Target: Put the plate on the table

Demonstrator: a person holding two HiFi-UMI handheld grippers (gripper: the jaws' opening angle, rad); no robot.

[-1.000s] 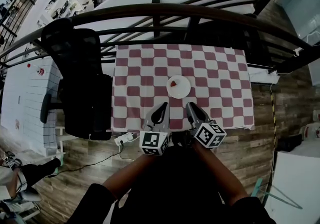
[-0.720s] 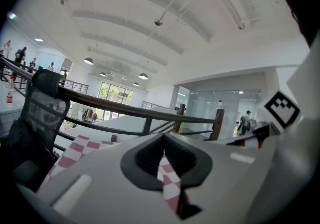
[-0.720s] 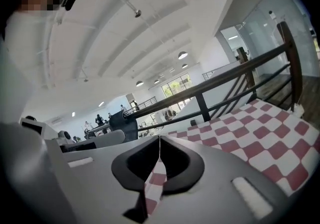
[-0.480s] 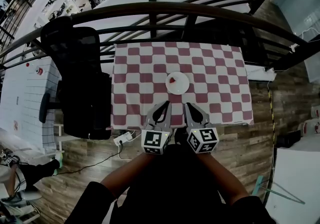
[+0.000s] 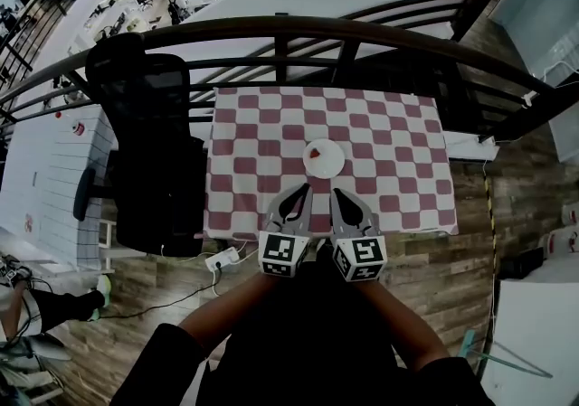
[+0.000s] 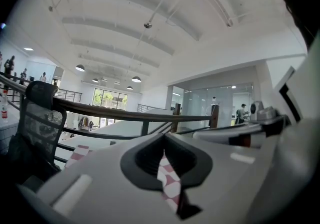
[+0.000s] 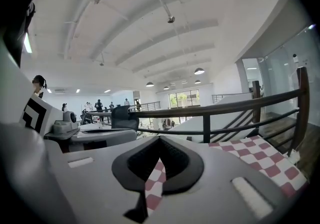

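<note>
In the head view, the plate (image 5: 324, 158) sits flat on the checked worktop (image 5: 398, 137), just ahead of both tools and touching neither. A small red thing (image 5: 314, 152) lies on it. My left hand-held gripper (image 5: 298, 191) and right hand-held gripper (image 5: 336, 192) hang side by side over the worktop's near edge. They sit closer together than a second ago, when the right one angled outward. The plate has not shifted in that time. In the left gripper view, the left hand-held gripper (image 6: 163, 142) has its jaws together with nothing between them. Only a sliver of checked cloth (image 6: 170, 188) shows through the slit beyond them. In the right gripper view, the right hand-held gripper (image 7: 160, 140) has just gone from partly apart to fully together. It too is empty, with the same cloth ahead and to its right. I take this to mean the plate is already set down and released. What is left looks like parking both tools clear of it.
</note>
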